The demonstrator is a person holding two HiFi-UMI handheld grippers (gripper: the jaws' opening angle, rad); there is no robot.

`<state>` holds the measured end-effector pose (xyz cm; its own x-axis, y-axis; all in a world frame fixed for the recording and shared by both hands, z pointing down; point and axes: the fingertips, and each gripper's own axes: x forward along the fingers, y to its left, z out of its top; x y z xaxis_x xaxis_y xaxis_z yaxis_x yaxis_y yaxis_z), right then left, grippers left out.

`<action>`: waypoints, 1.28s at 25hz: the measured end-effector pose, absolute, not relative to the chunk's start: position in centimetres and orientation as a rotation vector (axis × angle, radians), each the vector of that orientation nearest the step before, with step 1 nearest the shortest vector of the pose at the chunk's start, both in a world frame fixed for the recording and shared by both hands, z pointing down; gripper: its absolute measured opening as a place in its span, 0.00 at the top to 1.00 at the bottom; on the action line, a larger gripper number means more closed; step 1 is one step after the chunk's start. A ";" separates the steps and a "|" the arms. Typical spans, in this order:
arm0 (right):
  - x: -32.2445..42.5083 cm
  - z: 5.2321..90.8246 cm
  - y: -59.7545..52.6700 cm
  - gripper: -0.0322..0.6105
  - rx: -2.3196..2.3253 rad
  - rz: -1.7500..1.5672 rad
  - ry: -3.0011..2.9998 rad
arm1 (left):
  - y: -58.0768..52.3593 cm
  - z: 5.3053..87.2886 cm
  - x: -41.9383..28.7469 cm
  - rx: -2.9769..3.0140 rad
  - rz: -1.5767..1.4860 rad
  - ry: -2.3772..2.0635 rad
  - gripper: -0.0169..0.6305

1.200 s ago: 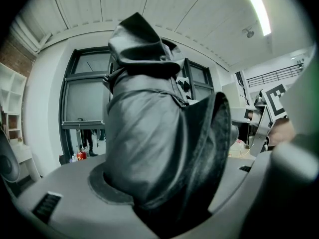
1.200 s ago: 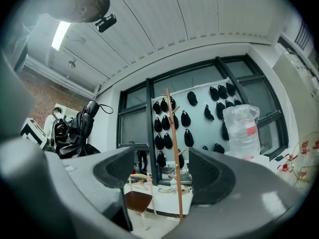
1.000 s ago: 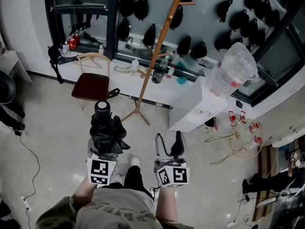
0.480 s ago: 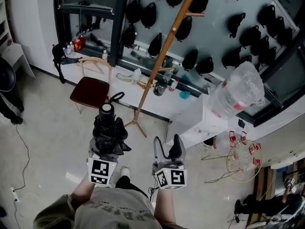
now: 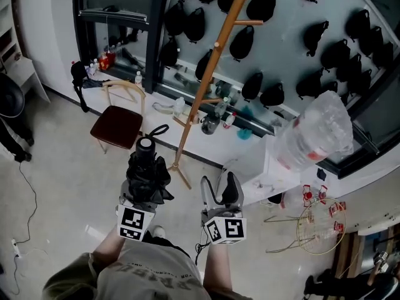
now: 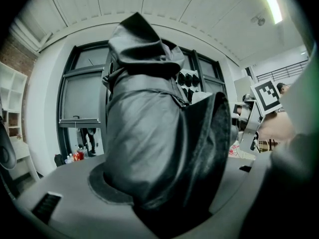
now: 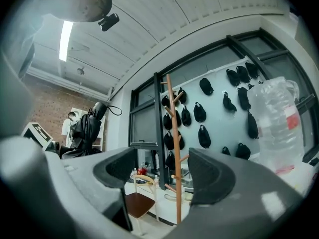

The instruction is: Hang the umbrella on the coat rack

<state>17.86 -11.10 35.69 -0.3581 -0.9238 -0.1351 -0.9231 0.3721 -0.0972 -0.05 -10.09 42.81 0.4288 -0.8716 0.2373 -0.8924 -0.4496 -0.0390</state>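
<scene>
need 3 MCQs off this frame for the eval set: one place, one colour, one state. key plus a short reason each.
1. In the head view, where does the coat rack stand relative to the chair?
A. to its left
B. to its right
C. on its seat

2. The chair's seat is:
A. dark red
B. blue
C. white

3. The umbrella is:
A. hung on the rack
B. lying on the floor
C. folded and held in the left gripper

Key:
1 B, the rack's pole and foot sit right of the chair.
2 A, the seat shows dark red under a pale wooden back.
3 C, its black folds rise out of that gripper in the head view and fill the left gripper view.
</scene>
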 end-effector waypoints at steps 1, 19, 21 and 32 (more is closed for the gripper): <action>18.0 35.6 -11.4 0.43 -1.656 0.000 2.471 | -10.3 42.9 0.3 2.581 0.346 -1.587 0.53; 14.5 34.9 -15.8 0.43 -0.985 -0.110 2.660 | -17.0 45.6 4.3 2.721 0.383 -1.330 0.53; 13.5 35.0 -16.4 0.43 -0.914 -0.133 2.691 | -17.8 45.6 4.9 2.745 0.370 -1.274 0.53; 8.3 35.2 -19.1 0.32 -0.553 -0.201 2.850 | -19.9 45.4 7.6 2.955 0.384 -1.025 0.53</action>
